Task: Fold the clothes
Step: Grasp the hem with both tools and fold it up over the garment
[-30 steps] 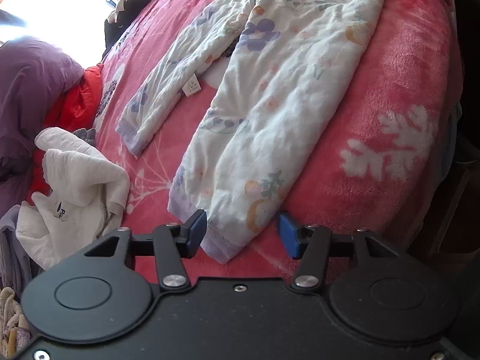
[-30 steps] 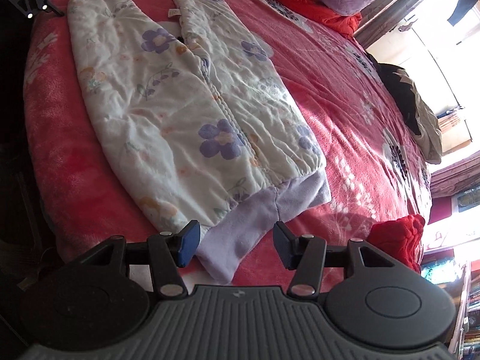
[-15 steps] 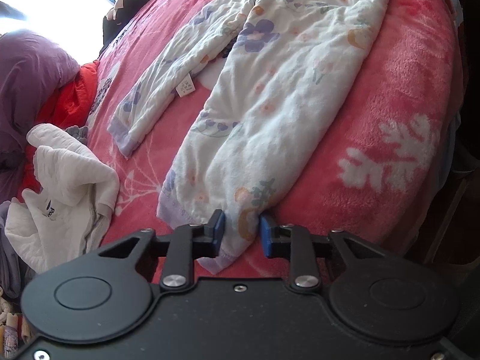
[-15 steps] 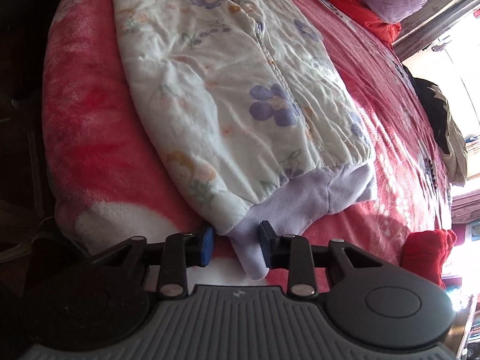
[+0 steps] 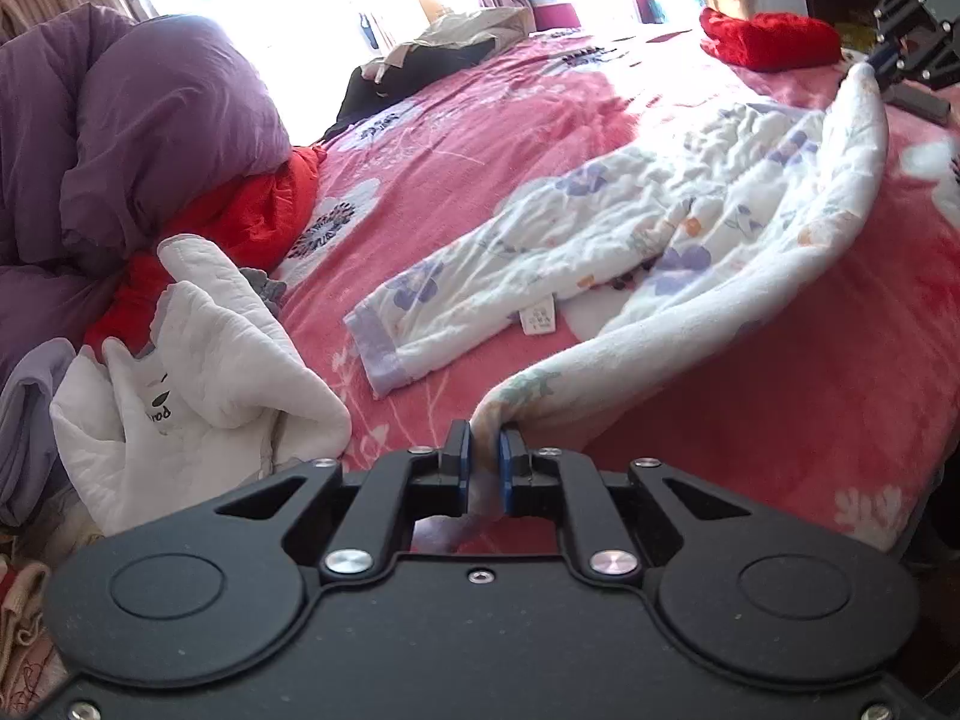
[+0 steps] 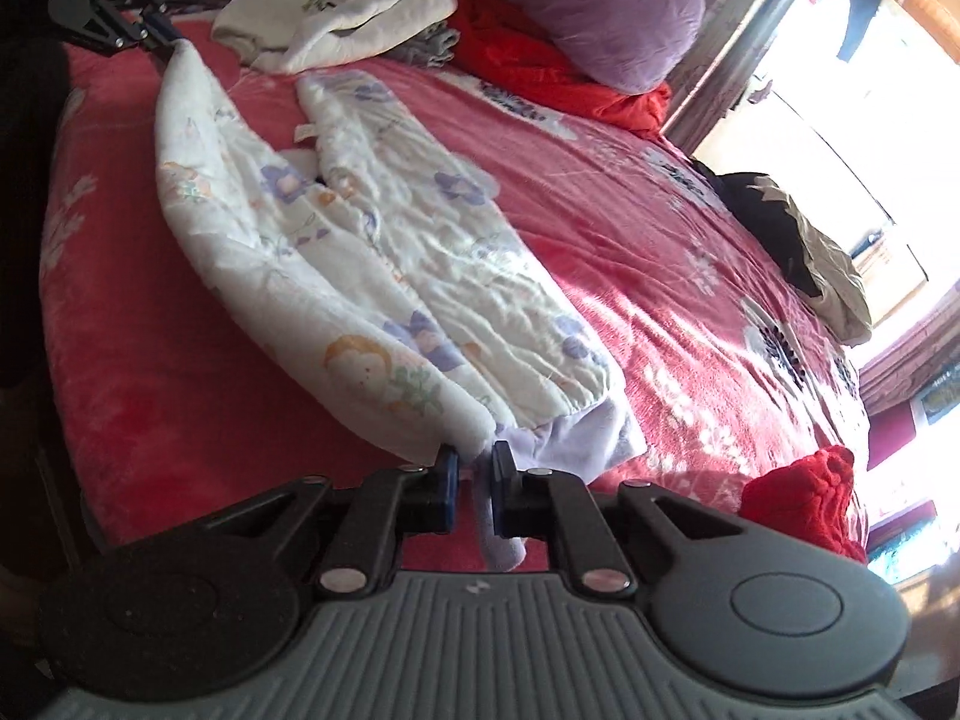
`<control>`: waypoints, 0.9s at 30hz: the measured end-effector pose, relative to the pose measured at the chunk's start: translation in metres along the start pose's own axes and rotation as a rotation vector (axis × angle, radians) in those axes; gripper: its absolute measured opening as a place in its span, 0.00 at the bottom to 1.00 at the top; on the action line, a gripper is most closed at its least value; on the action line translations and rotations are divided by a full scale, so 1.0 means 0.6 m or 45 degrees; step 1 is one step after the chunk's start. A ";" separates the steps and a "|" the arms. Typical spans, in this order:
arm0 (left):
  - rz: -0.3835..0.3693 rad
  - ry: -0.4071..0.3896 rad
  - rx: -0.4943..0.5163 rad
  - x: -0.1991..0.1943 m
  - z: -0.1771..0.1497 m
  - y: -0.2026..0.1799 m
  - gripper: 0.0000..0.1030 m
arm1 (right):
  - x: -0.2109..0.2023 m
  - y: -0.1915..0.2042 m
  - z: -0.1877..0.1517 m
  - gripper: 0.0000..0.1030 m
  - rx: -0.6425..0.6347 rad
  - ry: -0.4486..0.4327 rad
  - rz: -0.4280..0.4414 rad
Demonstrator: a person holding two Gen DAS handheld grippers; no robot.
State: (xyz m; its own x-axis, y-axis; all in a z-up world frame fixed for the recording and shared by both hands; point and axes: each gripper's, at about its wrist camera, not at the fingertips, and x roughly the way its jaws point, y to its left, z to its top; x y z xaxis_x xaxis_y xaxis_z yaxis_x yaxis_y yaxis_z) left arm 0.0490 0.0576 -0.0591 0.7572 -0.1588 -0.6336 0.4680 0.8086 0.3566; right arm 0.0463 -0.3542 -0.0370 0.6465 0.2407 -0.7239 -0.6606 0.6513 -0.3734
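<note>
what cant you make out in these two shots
- Left wrist view: print on the care label of the floral pants, too small.
- Both views: the cloth inside the left tongs and right tongs, covered by the pads.
- Right wrist view: outside the window, washed out by glare.

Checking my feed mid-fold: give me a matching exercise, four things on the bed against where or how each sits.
Things:
1. floral pyjama trousers
2. white padded garment
3. purple duvet
4. red knit bundle

States:
A. far end of the bed, near the shelf
B. crumpled beside the left gripper
C. bunched over orange-red fabric
D. near edge lifted, both ends clamped

Pairs: 1-D, 2-B, 3-C, 4-A
</note>
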 end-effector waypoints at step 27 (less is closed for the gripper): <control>-0.059 -0.087 -0.494 0.227 0.103 0.154 0.07 | 0.183 -0.133 -0.028 0.11 1.107 -0.222 -0.205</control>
State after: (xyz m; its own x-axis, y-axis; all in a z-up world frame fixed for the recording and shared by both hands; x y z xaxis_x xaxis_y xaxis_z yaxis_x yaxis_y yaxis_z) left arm 0.2237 0.0758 -0.0699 0.7742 -0.2268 -0.5909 0.3053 0.9516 0.0348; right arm 0.1632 -0.3920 -0.0964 0.8018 0.1589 -0.5760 -0.0808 0.9840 0.1591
